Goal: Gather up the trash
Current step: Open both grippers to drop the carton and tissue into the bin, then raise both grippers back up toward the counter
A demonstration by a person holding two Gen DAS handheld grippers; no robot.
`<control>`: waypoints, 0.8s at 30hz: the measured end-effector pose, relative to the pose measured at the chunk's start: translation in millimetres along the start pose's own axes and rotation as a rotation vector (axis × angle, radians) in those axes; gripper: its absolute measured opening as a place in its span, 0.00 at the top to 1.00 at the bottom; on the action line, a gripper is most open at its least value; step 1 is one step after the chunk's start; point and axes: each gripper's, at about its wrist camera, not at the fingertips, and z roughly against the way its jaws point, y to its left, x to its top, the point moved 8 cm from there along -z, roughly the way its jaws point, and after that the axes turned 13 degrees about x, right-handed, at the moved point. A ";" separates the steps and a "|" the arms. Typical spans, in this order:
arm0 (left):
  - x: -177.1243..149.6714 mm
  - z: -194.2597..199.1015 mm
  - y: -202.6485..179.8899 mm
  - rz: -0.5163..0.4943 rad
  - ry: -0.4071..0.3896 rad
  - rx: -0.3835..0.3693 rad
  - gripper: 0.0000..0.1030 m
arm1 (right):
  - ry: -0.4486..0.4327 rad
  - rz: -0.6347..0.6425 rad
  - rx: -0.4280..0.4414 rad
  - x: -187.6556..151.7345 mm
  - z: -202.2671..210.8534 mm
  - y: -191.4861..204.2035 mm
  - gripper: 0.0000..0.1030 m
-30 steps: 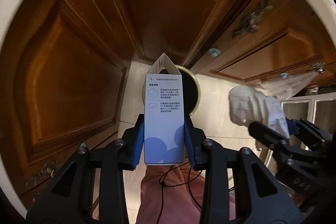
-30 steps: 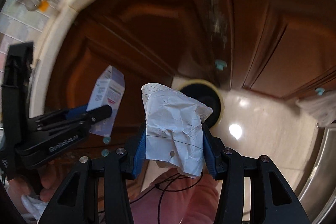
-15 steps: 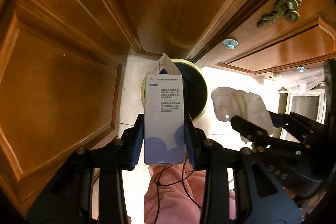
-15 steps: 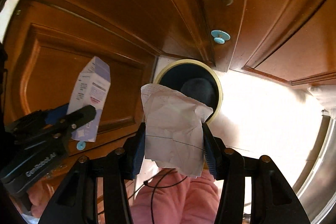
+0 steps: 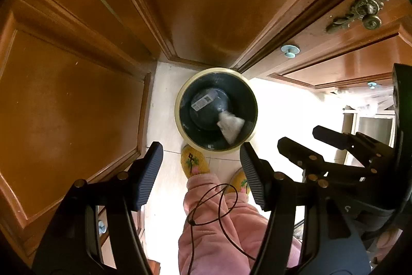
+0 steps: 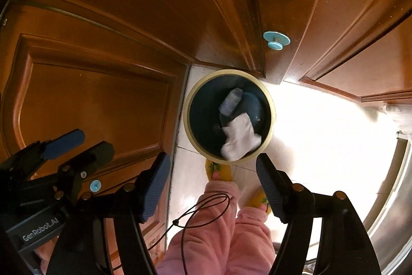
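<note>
In round cream-rimmed bin (image 5: 177, 117), crumpled paper (image 5: 230, 126), small carton (image 5: 204, 101), jaws spread.

You face carved brown wooden cabinet doors (image 5: 77, 99) that meet at an inner corner, one with an ornate metal handle (image 5: 365, 9) and pale blue knobs (image 6: 276, 40). The pale tiled floor (image 6: 322, 125) below glares under bright light.

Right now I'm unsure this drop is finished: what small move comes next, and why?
Probably lift both grippers away: left gripper and right gripper are open and empty, while the small carton and crumpled paper are inside the bin.
</note>
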 end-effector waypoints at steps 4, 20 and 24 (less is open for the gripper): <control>-2.2 2.0 0.8 0.013 -0.001 -0.001 0.42 | -0.004 -0.004 -0.003 -0.5 1.3 0.6 0.32; -19.6 75.5 9.1 0.017 -0.066 -0.014 0.42 | -0.031 0.016 -0.016 -17.1 46.5 16.4 0.32; -20.9 109.6 22.5 0.027 -0.105 -0.003 0.42 | -0.055 0.026 -0.023 -20.6 73.6 25.5 0.32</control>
